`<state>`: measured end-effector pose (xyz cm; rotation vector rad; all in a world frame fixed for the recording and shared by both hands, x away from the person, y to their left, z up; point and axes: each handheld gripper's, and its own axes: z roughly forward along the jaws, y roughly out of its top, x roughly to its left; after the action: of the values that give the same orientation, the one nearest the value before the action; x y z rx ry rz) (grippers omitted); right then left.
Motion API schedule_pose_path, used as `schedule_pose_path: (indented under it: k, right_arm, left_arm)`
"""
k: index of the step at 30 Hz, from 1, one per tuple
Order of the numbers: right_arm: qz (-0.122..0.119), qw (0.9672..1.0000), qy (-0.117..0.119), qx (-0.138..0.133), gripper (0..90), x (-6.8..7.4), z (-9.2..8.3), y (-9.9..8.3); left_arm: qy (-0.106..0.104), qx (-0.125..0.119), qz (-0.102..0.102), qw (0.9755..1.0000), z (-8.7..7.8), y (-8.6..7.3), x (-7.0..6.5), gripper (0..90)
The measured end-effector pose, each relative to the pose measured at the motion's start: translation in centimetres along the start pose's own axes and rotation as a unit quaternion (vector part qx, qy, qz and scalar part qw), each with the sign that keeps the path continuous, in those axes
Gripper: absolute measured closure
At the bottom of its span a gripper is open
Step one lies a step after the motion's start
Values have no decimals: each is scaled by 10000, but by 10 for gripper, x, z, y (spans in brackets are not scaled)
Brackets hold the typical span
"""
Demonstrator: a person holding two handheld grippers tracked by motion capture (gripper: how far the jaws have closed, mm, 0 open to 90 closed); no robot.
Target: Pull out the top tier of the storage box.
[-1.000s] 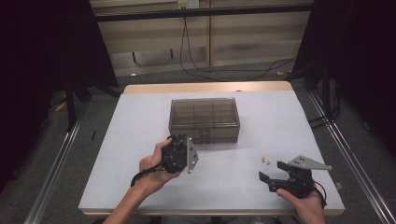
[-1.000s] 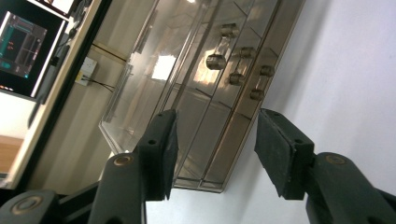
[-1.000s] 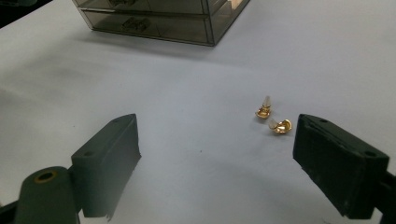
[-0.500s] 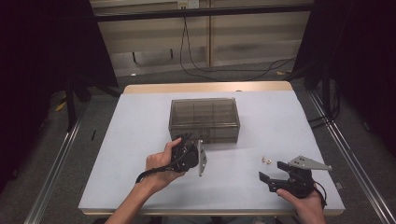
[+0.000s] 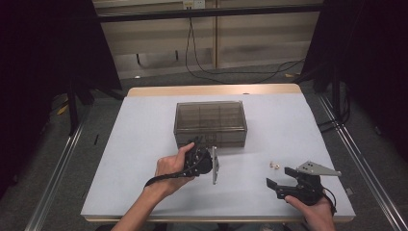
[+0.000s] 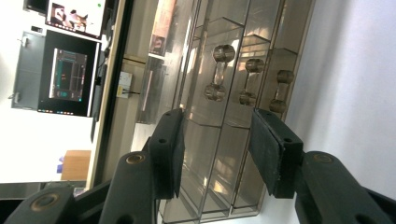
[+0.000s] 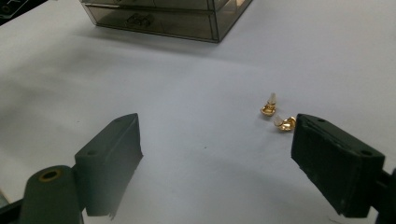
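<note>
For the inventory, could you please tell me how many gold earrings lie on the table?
2: one earring and a second earring lie side by side on the white table, right of the drawer box.

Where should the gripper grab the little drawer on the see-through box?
Probably by a drawer knob on the front of the smoky clear box. The knobs stick out, so the left gripper, its jaws just closing with nothing pinched, should come straight from the front.

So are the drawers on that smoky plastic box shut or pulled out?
Shut. In the left gripper view the drawer fronts sit flush in one line with their knobs level; the left tongs haven't gripped one yet.
</note>
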<state>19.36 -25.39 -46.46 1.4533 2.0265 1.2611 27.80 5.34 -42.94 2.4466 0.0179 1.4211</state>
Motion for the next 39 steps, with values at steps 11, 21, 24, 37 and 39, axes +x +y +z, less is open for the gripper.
schedule_pose_path:
  k: [11, 21, 24, 37, 39]
  right_arm:
    - [10, 10000, 17, 18, 154, 0, 1, 0]
    - [-2, 10000, 50, 29, 167, 1, 1, 0]
    - [0, 10000, 52, 29, 167, 1, 1, 0]
    - [-9, 10000, 72, 30, 171, 1, 0, 0]
    - [-16, 10000, 79, 32, 170, 1, 0, 0]
  left_arm:
    - [89, -67, 205, 9997, 4, 11, -4, 636]
    - [352, 40, 447, 9984, 15, 15, -12, 677]
    - [425, 113, 511, 9977, 19, 14, -14, 677]
    - [723, 263, 795, 9939, 28, 15, -22, 704]
    - [734, 286, 848, 9933, 29, 16, -22, 706]
